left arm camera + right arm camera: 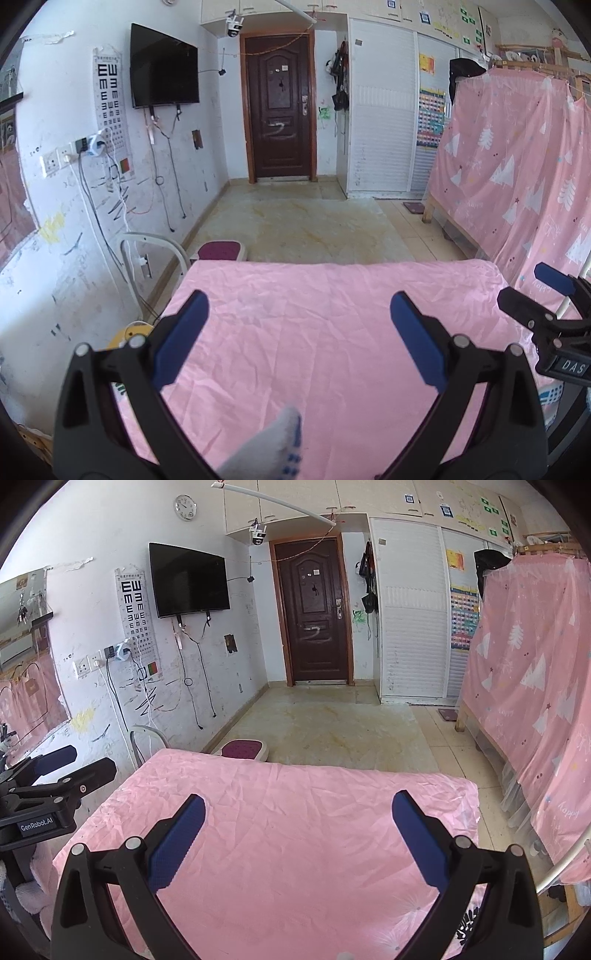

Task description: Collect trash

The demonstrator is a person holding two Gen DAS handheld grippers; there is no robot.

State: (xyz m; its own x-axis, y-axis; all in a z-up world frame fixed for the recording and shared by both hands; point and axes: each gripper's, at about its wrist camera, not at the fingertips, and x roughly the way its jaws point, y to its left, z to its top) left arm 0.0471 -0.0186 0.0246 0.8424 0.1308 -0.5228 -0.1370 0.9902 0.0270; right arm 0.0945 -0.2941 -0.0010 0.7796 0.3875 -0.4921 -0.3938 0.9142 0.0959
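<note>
1. Your left gripper and right gripper both hover over the pink sheet with jaws spread wide and nothing between them.
2. Trash location: none is visible on the sheet or the floor in either view. A grey-white glove or sock tip pokes in at the near edge; you cannot tell what it is.
3. Risk: closing low on the wrinkled sheet would likely pinch fabric and drag it off.
4. Risk: the grippers sit close side by side; swinging either inward could knock them together.
5. Count: two grippers, four blue pads, one sheet, zero trash items seen.
</note>
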